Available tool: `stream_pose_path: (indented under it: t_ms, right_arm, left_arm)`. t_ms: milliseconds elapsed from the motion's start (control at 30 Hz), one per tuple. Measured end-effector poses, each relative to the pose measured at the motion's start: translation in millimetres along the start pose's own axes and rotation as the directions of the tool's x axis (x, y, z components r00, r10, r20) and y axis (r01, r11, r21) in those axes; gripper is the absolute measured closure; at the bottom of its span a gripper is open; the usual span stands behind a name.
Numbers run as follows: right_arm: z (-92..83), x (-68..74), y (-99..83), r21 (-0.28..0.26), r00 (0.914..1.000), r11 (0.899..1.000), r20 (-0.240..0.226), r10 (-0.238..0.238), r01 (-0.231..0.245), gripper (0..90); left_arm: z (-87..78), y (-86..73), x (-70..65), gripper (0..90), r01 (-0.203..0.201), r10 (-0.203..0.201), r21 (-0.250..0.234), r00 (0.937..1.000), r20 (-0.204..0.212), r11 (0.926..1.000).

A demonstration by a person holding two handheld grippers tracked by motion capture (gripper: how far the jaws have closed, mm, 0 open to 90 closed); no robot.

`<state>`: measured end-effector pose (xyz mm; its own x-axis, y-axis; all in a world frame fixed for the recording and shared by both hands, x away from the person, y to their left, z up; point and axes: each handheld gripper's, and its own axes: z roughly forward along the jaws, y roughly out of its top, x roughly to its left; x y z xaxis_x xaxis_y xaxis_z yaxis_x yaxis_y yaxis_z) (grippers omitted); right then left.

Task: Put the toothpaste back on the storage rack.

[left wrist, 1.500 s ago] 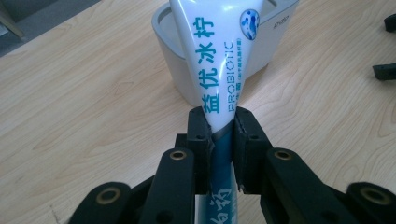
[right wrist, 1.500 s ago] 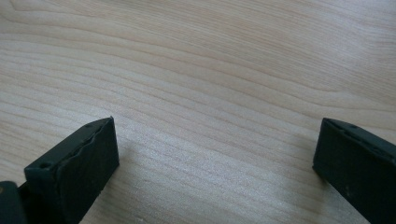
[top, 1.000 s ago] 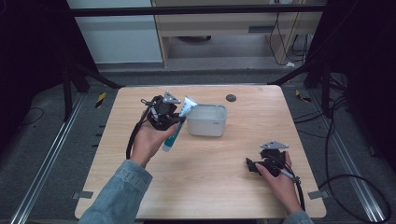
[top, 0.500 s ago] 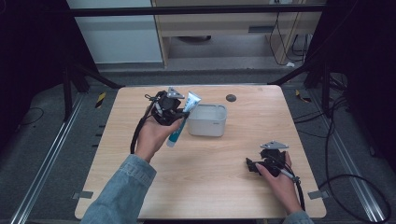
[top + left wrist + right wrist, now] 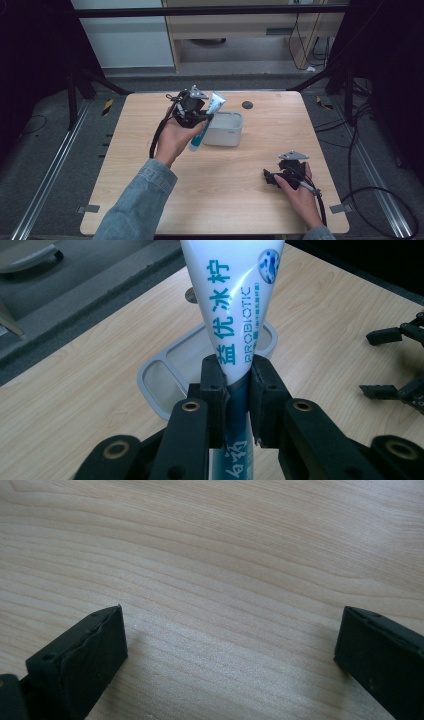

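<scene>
Looking down from the high view, the left gripper [image 5: 200, 116] holds a toothpaste tube [image 5: 206, 122] tilted just beside the grey tray [image 5: 226, 129] at the table's [image 5: 150, 120] far middle; placing it looks unfinished. The left gripper view shows jaws clamped on the tube's middle, its ends cut off. The right gripper [image 5: 225, 655], low over bare wood, stands wide and empty.

Tube [image 5: 206, 124] left of tub [image 5: 226, 129]; disc [image 5: 247, 105] behind, on table [image 5: 220, 200].
</scene>
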<state>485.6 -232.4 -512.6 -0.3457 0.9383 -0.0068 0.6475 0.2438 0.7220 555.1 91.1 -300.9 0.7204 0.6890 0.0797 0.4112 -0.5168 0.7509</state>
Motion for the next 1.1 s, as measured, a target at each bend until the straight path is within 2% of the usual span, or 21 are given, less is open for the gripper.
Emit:
stream_pose_path:
  t_ms: [200,367,567,1000,1100]
  right_arm:
    - [0.0,0.0,0.0,-0.001,1.0,1.0,0.0,0.0,0.0,0.6]
    - [0.0,0.1,0.0,0.0,1.0,1.0,0.0,0.001,-0.001,0.6]
    - [-0.1,0.1,0.0,0.0,1.0,1.0,0.0,0.001,-0.001,0.6]
    - [-0.1,0.1,-0.3,0.0,1.0,1.0,0.005,-0.002,0.002,0.6]
    - [-0.8,1.4,-0.7,-0.002,0.9999,1.0,0.006,0.011,-0.011,0.6]
  left_arm:
    - [-1.6,9.4,2.0,78.5,0.008,-0.008,-0.02,1.0,-0.002,0.9998]
    - [1.7,14.4,3.7,78.4,0.0,0.0,-0.014,0.9999,-0.01,0.9999]
    - [6.7,17.3,7.8,78.5,0.015,-0.015,-0.019,0.9999,-0.006,0.9997]
    - [14.5,40.7,8.7,78.4,0.016,-0.017,-0.063,0.9998,-0.013,0.9979]
    - [17.0,45.6,8.7,78.4,0.021,-0.021,-0.079,0.9997,-0.011,0.9967]
